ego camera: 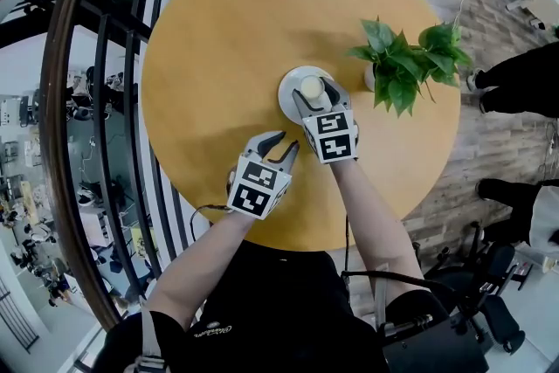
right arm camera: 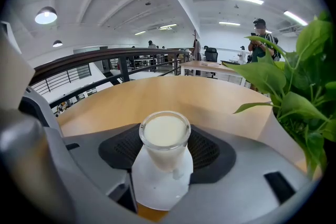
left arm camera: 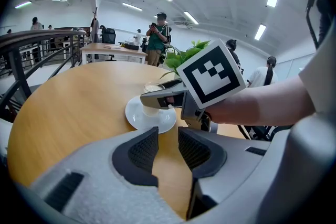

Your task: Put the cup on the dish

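Right gripper view: we hold our right gripper [right arm camera: 165, 150] clamped on the cup [right arm camera: 164, 134], which stands on the dish [right arm camera: 157, 191]; our left gripper [left arm camera: 167, 140] has its jaws slightly apart, empty.

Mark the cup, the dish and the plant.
cup [right arm camera: 164, 157], right gripper view, front glass wall below the rim.
dish [ego camera: 288, 93], head view, bare left part near the rim.
plant [ego camera: 403, 65], head view, middle of the green leaves.
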A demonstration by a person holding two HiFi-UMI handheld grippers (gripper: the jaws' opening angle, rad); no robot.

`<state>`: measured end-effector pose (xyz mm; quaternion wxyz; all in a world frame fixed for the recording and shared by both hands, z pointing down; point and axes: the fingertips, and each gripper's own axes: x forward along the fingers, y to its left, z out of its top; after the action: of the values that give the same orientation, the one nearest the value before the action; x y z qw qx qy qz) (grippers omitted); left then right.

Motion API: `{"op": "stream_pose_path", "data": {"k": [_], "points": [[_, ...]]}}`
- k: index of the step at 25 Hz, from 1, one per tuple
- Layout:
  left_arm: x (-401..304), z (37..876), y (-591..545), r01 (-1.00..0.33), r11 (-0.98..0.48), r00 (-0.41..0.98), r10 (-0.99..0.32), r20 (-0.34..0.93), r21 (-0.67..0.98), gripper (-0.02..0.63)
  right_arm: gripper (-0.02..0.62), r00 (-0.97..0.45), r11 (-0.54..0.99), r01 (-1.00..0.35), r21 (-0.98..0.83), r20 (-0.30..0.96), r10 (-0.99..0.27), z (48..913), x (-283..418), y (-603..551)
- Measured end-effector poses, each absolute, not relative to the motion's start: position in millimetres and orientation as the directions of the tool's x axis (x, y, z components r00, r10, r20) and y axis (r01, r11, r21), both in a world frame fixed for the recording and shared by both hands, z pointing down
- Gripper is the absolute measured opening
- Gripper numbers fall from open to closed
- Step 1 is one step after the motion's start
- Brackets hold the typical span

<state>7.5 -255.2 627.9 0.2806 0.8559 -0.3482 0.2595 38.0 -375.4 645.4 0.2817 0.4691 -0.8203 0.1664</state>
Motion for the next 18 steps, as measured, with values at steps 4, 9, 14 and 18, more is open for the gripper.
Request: {"op": "stream_pose_path", "data": {"k": [4,9,14,18], "points": [[8.2,628.7,-254.0,-0.739,-0.603,0.625,-0.447,0.640,0.301,0.121,0.264,-0.397,0.501,-0.865,-0.009,0.621,-0.675,647.2,39.2,-376.2],[10.1,630.4,-252.2,-0.738,-0.605,0.625,-0.444,0.642,0.300,0.121,0.264,-0.400,0.499,-0.866,-0.016,0.622,-0.673,647.9,40.7,-376.8],[10.8,629.9,-252.4,-0.737,-0.607,0.625,-0.445,0.641,0.297,0.121,0.264,-0.401,0.494,-0.869,-0.025,0.621,-0.673,648.4,41.7,-376.4],[9.8,628.8,-252.1,-0.739,-0.603,0.625,-0.448,0.640,0.299,0.121,0.264,-0.397,0.492,-0.871,-0.022,0.621,-0.675,647.4,41.7,-375.2]]}}
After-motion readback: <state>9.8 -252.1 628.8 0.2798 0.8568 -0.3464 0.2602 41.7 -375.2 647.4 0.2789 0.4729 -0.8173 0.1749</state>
